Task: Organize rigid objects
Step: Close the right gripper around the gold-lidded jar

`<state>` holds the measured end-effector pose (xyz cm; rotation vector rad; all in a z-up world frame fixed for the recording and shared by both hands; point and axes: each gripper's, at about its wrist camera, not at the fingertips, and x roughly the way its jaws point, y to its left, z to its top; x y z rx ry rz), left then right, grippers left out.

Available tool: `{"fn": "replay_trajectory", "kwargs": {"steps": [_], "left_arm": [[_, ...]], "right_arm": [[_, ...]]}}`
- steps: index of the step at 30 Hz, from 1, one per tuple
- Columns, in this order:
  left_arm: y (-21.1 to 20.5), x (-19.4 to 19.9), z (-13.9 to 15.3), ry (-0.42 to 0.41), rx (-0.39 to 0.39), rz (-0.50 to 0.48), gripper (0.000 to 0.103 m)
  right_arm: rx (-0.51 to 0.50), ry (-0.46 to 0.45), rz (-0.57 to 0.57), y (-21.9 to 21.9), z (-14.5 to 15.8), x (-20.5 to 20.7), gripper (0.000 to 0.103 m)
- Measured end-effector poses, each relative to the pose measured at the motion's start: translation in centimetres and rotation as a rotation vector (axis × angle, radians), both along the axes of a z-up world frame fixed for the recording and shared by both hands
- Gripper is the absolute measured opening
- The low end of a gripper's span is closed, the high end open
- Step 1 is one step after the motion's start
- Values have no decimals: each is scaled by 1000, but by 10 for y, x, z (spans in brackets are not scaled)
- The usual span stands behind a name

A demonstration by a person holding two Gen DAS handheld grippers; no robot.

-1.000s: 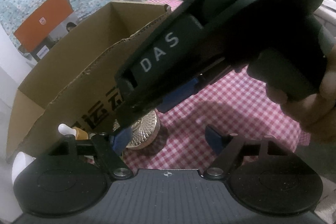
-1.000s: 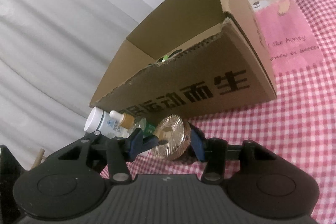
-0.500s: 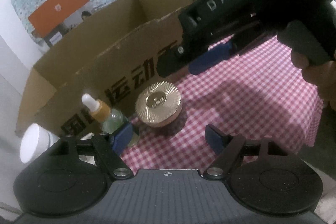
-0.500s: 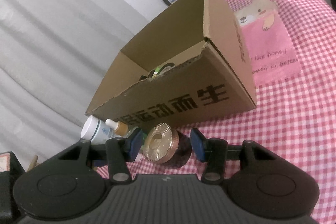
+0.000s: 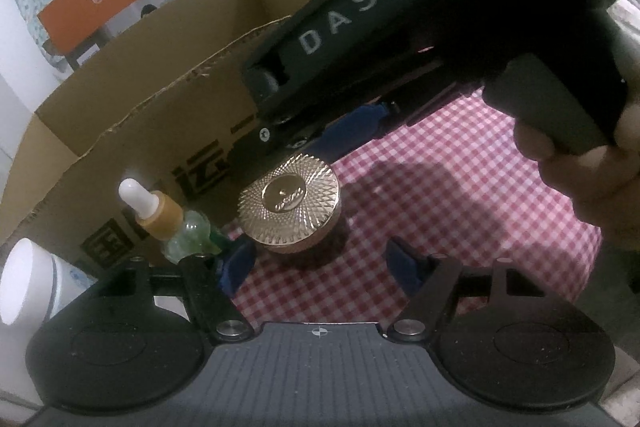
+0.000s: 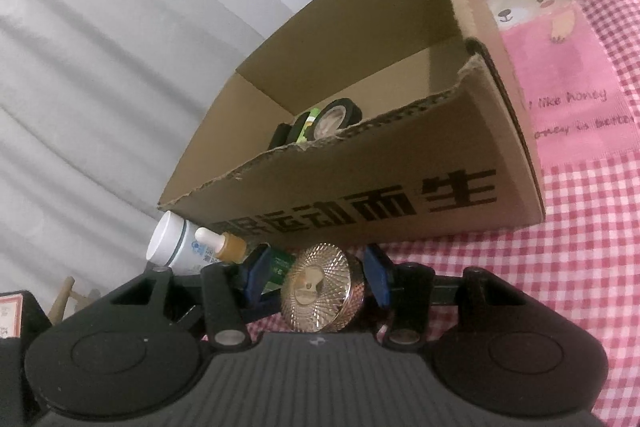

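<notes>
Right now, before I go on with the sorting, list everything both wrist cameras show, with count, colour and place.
Cardboard box: one, brown with black print, open top, on the tablecloth.
Tape rolls: apparently two, black and green, inside the box.
Jar with gold lid: one, gold ribbed lid over a dark body, in front of the box between the right gripper's pads.
Dropper bottle: one, white tip, tan collar, greenish glass, beside the jar.
White bottle: one, white with blue print, lying at the box's corner.
Tablecloth: one, pink-and-white check with a bear picture.
Right gripper: black, blue pads against the jar.
Left gripper: black, jaws closing, nothing between them.
Hand: one, holding the right gripper's handle.
</notes>
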<state>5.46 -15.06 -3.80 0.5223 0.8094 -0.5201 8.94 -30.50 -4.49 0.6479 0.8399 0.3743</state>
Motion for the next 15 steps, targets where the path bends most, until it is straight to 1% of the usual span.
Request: {"fn": "replay_trajectory", "kwargs": {"steps": [5,15], "left_arm": [[0,-1,1,6,-12,2,73],[-7,-7,3,25,-24,-44,73]], "right_arm": [[14,4,6,-2,-1,-3,55],[31,5,-25,-10,-2,-19,56]]}}
